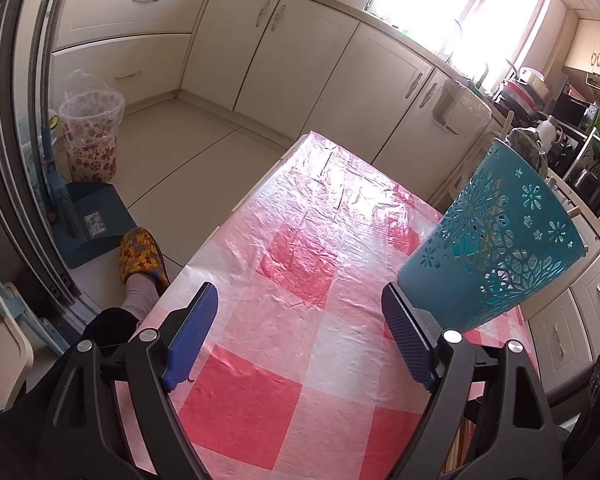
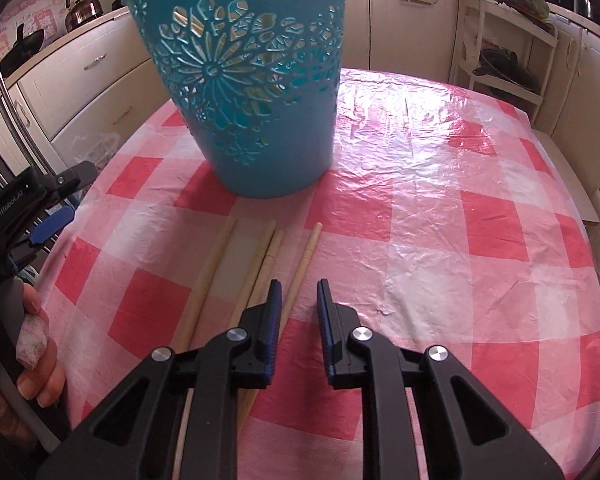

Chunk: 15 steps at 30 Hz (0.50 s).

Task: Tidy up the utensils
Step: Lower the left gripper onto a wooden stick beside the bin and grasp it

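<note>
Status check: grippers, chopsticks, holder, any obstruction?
Left gripper open, empty. Right gripper nearly shut, empty, over rightmost of four chopsticks lying flat. Holder upright behind them. Nothing blocking.

My left claw (image 1: 300, 334) hangs over the worktop (image 1: 284, 280) with its blue pads (image 1: 192, 340) spread wide and nothing between them, only the pink-and-white checked plastic cover below. Just beyond my right-hand pad stands a teal holder (image 1: 496, 240) with flower-shaped cut-outs, upright on the cover near the worktop's right edge. Off the left edge, down on the tiled floor, I see a foot in a colourful knitted slipper (image 1: 142, 256), a blue dustpan (image 1: 96, 220) and a patterned bin (image 1: 92, 136) lined with clear plastic.
</note>
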Each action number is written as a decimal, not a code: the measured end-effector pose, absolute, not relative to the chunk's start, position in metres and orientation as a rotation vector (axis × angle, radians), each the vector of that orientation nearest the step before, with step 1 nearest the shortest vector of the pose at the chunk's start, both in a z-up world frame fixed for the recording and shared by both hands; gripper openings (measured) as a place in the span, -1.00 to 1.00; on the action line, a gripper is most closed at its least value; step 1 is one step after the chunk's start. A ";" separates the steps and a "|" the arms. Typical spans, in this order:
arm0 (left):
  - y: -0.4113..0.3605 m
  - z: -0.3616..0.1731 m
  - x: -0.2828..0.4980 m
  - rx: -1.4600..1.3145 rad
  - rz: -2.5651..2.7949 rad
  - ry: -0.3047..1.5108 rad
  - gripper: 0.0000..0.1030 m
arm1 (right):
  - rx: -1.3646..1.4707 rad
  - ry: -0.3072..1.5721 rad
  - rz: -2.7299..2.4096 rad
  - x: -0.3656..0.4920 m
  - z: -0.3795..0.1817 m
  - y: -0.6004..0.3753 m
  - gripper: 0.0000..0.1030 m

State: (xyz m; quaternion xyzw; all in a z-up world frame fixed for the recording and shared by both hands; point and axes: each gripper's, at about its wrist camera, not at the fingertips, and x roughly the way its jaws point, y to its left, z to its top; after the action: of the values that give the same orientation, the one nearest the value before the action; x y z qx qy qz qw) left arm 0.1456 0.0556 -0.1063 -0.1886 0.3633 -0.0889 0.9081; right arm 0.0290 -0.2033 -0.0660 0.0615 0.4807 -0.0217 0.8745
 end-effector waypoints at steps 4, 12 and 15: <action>0.053 -0.106 0.145 -0.379 -0.189 0.750 0.56 | 0.127 1.008 -0.055 0.018 -0.065 -0.218 -0.78; -0.024 -0.093 0.115 -0.081 -0.395 0.840 0.56 | 0.196 0.984 -0.028 -0.008 -0.066 -0.255 -0.81; -0.053 -0.098 0.107 0.004 -0.436 0.888 0.56 | 0.217 0.979 -0.023 -0.008 -0.066 -0.258 -0.81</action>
State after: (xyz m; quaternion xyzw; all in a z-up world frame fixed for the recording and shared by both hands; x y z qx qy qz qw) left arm 0.1066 -0.0527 -0.0982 0.0020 0.4260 -0.2094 0.8801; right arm -0.0075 -0.2577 -0.0660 0.1039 0.4691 -0.0112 0.8770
